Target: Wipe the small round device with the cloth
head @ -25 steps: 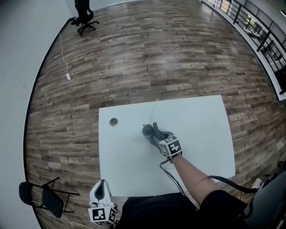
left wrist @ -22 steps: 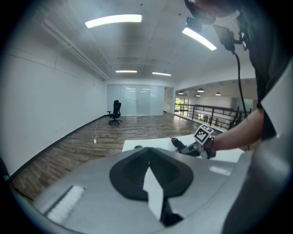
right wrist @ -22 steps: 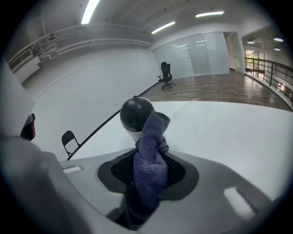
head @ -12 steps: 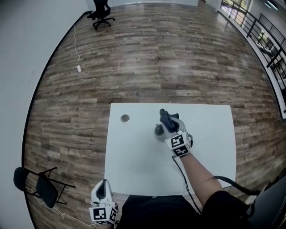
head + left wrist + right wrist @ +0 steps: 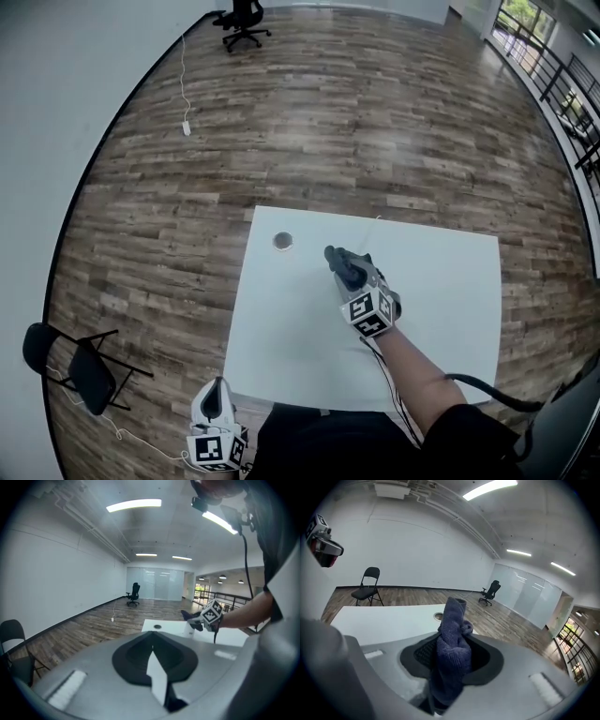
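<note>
My right gripper [image 5: 352, 278] hangs over the middle of the white table [image 5: 441, 309], shut on a dark blue cloth [image 5: 343, 263]. In the right gripper view the cloth [image 5: 452, 653] stands bunched up between the jaws and hides their tips. The small round device does not show in the head view; the gripper and cloth cover that spot. My left gripper [image 5: 214, 398] is off the table's near left corner, jaws together with nothing in them. From the left gripper view, the right gripper [image 5: 197, 620] and cloth [image 5: 189, 615] show above the tabletop.
A round grommet hole [image 5: 282, 241] sits in the table's far left part. A thin cable [image 5: 376, 225] runs to the far edge. A folding chair [image 5: 80, 370] stands on the wood floor at the left, and an office chair [image 5: 244, 14] is far off.
The right gripper has risen off the table and rolled, with the cloth still in it. The round device seen beside it earlier is now covered. The left gripper stays low at the left.
</note>
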Demonstrator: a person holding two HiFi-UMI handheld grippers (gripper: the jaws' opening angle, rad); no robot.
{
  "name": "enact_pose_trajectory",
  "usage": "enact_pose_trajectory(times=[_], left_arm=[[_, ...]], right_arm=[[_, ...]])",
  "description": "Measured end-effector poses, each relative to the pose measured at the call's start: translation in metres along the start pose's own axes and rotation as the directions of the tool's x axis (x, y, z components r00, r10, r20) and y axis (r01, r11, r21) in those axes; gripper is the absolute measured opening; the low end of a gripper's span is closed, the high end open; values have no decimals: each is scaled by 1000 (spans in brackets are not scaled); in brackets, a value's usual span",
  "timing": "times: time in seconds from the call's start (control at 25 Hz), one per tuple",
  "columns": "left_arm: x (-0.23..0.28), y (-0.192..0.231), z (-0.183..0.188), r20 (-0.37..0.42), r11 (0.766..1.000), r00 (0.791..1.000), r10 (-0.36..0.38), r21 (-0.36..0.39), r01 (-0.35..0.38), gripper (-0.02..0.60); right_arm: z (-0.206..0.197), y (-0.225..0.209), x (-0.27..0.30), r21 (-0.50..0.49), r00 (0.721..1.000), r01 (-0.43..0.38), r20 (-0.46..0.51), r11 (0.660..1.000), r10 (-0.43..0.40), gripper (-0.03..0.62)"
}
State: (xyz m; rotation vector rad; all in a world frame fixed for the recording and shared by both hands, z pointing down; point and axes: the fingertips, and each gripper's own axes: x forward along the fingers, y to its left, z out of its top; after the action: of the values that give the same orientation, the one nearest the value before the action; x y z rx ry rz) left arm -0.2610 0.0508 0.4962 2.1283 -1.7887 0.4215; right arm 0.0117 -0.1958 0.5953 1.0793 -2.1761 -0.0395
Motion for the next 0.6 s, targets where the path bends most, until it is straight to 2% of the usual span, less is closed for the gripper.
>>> enact_pose_trajectory(times=[0.32,0.6], left_arm=[[-3,-1,-4,-4,1000,1000,17,-15,-17,8],[-6,-4,-8,-12,1000,1000,29,-7,-29,8]], right_arm=[[-1,25,7,-138,998,-53,-30,989,49,124],[-14,52,15,-108,987,-154,-59,982,149,124]])
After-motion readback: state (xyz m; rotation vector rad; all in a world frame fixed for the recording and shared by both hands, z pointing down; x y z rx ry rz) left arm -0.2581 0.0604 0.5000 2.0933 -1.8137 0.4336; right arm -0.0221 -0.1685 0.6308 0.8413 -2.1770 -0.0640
